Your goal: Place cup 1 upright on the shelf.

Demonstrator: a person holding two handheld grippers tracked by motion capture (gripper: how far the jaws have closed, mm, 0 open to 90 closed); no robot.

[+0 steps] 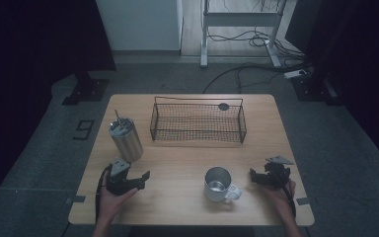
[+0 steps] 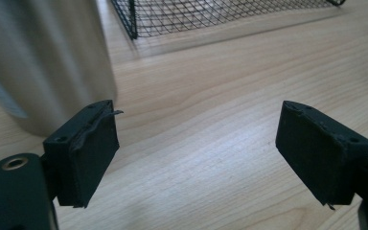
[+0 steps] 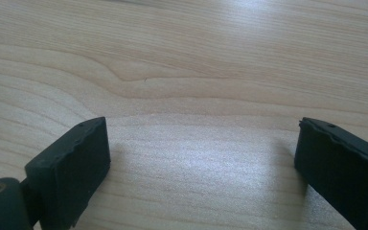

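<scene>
A steel tumbler [image 1: 126,138] with a thin rod standing in it is at the table's left. My left gripper [image 1: 140,178] is just in front of it, open and holding nothing. In the left gripper view, the open jaws [image 2: 196,148] frame bare wood, with the tumbler [image 2: 43,62] close on the left and apart from the jaw. A steel mug [image 1: 219,184] stands at front centre, its handle pointing right. My right gripper [image 1: 254,177] is to the right of the mug and is also open. The right gripper view has its jaws [image 3: 203,163] wide apart over bare table.
A black wire basket [image 1: 197,121] sits at the back middle of the wooden table [image 1: 177,207], and its corner appears in the left gripper view [image 2: 196,14]. A small dark disc [image 1: 223,106] lies behind the basket. Cables and stand legs are on the floor beyond.
</scene>
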